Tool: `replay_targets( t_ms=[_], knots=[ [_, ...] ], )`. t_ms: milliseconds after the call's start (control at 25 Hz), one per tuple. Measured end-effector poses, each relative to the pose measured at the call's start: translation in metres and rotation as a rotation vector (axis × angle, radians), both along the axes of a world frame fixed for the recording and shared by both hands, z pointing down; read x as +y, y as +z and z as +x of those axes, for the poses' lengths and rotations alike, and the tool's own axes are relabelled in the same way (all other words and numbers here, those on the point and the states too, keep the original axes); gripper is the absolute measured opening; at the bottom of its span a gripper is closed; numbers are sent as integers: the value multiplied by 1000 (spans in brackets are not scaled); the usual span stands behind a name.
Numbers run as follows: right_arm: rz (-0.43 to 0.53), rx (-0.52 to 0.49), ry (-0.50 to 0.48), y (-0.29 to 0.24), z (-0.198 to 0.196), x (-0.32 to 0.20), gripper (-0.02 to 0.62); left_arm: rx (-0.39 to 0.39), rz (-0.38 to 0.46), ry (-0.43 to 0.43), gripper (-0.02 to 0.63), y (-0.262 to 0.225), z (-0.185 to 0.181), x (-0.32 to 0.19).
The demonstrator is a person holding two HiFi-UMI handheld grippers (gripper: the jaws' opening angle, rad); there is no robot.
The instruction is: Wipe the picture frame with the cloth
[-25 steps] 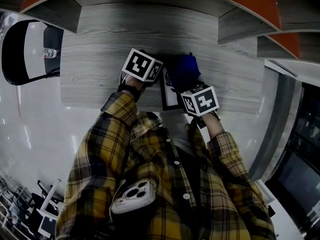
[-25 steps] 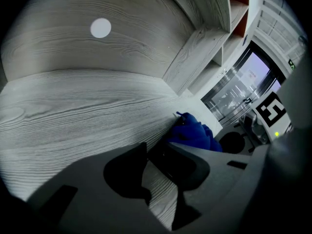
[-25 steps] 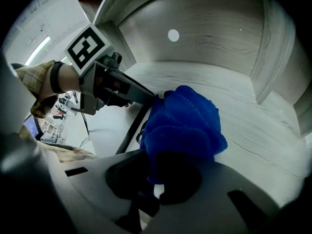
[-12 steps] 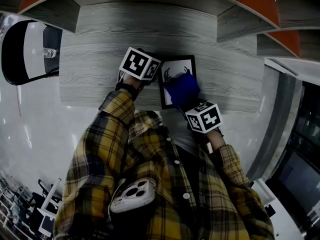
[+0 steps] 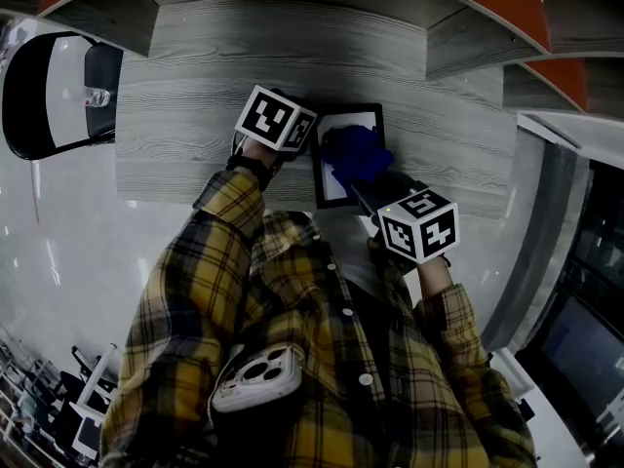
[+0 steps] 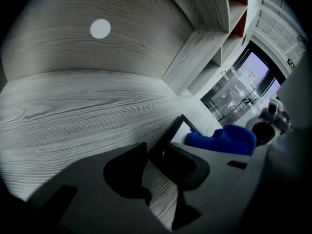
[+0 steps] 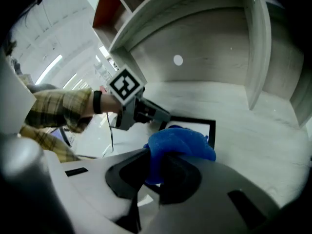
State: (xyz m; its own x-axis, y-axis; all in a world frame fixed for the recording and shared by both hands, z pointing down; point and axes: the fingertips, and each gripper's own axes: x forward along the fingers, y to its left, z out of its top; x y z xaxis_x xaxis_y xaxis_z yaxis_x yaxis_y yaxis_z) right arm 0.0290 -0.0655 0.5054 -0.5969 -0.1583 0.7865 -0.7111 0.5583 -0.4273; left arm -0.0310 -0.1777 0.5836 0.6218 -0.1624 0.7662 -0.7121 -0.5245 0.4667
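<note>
A: Where's the picture frame (image 5: 332,181)?
B: Flat on the grey wood-grain counter (image 5: 195,115), near its front edge. The left claw (image 6: 155,147) pinches its left border.
A: And the cloth (image 7: 181,141)?
B: Blue, bunched, pinched in the right claw (image 7: 155,160), over the frame. Any writing there is too small to read.

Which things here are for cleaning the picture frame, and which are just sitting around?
For the job:
black picture frame
blue cloth, pinched in the right gripper
left gripper, clamped on the frame's edge

Just lying about:
white phone tucked in the yellow checked shirt
black chair beside the grey wooden table
</note>
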Motion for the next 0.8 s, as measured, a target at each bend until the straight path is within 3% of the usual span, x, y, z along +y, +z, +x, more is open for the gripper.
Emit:
replay_targets(
  t_ms=[120, 240, 520, 680, 800],
  knots=[
    [104, -42, 66, -20, -14, -45, 52, 8, 8, 7, 118, -1, 1, -1],
    [164, -13, 94, -14, -28, -75, 52, 10, 2, 4, 118, 1, 1, 0],
    [144, 170, 55, 60, -44, -73, 52, 9, 0, -1, 118, 1, 2, 0],
    [150, 194, 55, 72, -49, -62, 52, 3, 12, -7, 118, 0, 1, -3],
    [118, 206, 4, 72, -51, -53, 52, 4, 9, -12, 118, 1, 0, -1]
  ],
)
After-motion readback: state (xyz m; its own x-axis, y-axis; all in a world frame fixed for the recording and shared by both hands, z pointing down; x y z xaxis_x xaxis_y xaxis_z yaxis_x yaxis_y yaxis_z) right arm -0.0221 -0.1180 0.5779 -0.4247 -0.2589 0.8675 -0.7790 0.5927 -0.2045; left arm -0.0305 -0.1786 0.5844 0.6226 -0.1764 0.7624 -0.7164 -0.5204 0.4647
